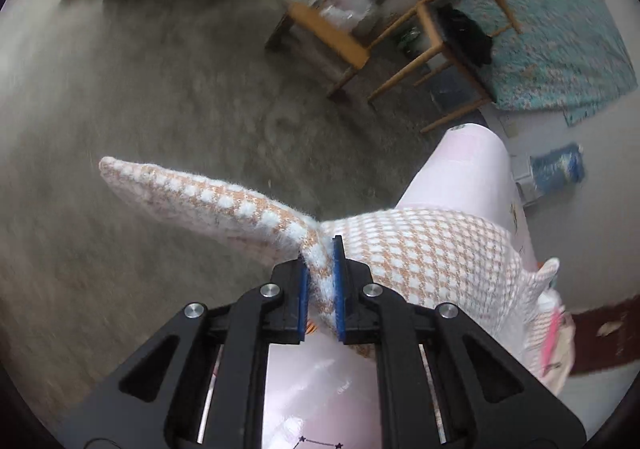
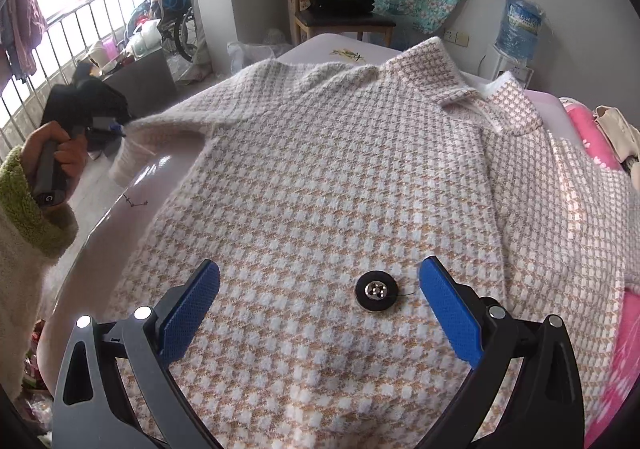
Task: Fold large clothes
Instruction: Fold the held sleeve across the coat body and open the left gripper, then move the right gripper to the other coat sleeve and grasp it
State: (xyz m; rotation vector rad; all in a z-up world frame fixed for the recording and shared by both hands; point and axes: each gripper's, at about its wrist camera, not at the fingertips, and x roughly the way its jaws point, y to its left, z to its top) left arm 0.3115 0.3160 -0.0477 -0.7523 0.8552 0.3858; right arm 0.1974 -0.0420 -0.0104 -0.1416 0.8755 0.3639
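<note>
Left wrist view: left gripper (image 1: 322, 273) is clamped on the houndstooth jacket (image 2: 320, 185) sleeve (image 1: 200, 193) off the bed's (image 2: 152, 185) left edge; thin pinch, may slip. Right gripper (image 2: 320, 301) hovers wide open, empty, over the jacket front near its button (image 2: 375, 291), so the body could drag.

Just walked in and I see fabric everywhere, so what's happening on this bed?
A person is folding a checked sweater spread on a pink bed with two handheld grippers. The left gripper is shut on the sweater's sleeve, lifted clear of the bed over the floor. The right gripper hovers open over the sweater's front, near a black button, gripping nothing.
</note>
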